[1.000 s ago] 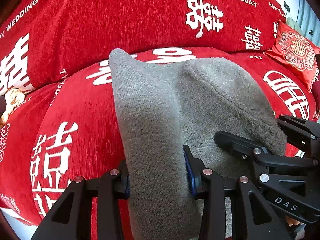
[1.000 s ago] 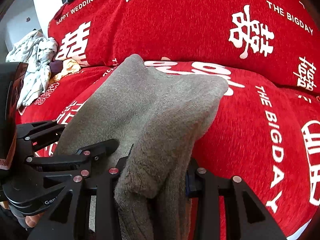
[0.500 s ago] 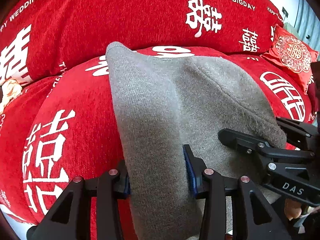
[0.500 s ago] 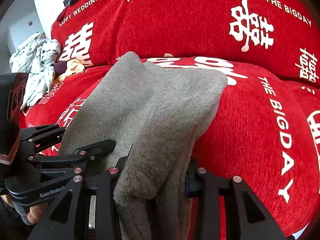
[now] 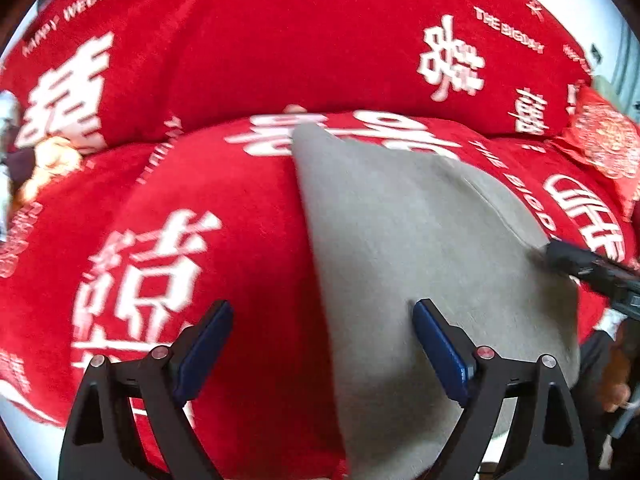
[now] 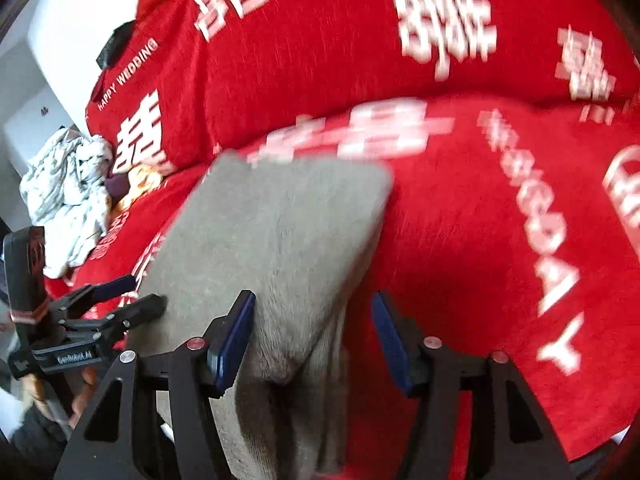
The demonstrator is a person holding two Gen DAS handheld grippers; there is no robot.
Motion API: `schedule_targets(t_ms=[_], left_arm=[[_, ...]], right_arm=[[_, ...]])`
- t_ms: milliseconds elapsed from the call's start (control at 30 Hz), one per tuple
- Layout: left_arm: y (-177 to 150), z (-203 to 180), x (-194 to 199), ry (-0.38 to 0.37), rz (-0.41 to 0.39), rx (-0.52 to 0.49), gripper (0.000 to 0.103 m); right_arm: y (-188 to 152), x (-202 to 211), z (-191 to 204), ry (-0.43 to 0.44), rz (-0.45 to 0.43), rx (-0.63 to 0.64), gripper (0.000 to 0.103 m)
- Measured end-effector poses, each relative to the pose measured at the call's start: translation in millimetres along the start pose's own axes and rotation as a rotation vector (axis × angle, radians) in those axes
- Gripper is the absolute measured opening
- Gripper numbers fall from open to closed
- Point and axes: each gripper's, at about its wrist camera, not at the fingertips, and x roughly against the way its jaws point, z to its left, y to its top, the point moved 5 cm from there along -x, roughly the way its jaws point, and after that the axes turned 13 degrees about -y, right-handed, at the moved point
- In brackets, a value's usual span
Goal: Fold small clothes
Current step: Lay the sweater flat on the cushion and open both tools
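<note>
A grey knitted garment (image 5: pixel 420 248) lies folded on the red sofa cover; it also shows in the right wrist view (image 6: pixel 272 240). My left gripper (image 5: pixel 320 344) is open, its jaws wide apart over the garment's left edge, holding nothing. My right gripper (image 6: pixel 312 336) is open too, its jaws apart over the garment's right edge. The right gripper's tip shows at the right in the left wrist view (image 5: pixel 588 268), and the left gripper shows at the left in the right wrist view (image 6: pixel 104 316).
The red cover (image 5: pixel 224 208) with white lettering spans seat and backrest. A pile of white and orange clothes (image 6: pixel 68 192) lies at the far left. A small red embroidered cushion (image 5: pixel 604 140) sits at the right.
Both grippers have opened and let go of the grey garment, which now lies flat on the seat. Both views have shifted and are blurred with motion.
</note>
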Motion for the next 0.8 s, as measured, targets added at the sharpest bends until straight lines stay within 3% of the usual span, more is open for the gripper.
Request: schedule_targets(t_ms=[100,200,300,433,533,600,700,800], left_arm=[[17,-1,-9,0.062,0.021,-0.011,0.092],[36,-3,-32,0.131,0.073,-0.030,0.092],[46,3,-53,0.159,0.137,-0.011,0.092],[49,5,-69,0.168,0.178,-0.026,0.092],[50,3,-62,0.180,0.171,-0.019,0.092],[46,-1,-53,0.188,0.155,-0.026,0.092],[36,-8,-39,0.179,0.138,-0.031,0.092],[25,-11,-31,0.184,0.121,-0.032,0.092]], right_arm=[[19,5,23,0.023,-0.042,0.085,0.065],[30,-19,45,0.086,0.024,0.140,0.064],[33,-63,40,0.031,0.124,0.133,0.064],[37,-81,29,0.018,0.139,0.122,0.064],[37,-61,27,-0.013,0.123,0.129,0.064],[31,-31,33,0.029,0.062,0.166,0.064],[4,10,48,0.091,0.000,0.256,0.064],[-26,15,56,0.110,0.018,0.317,0.064]])
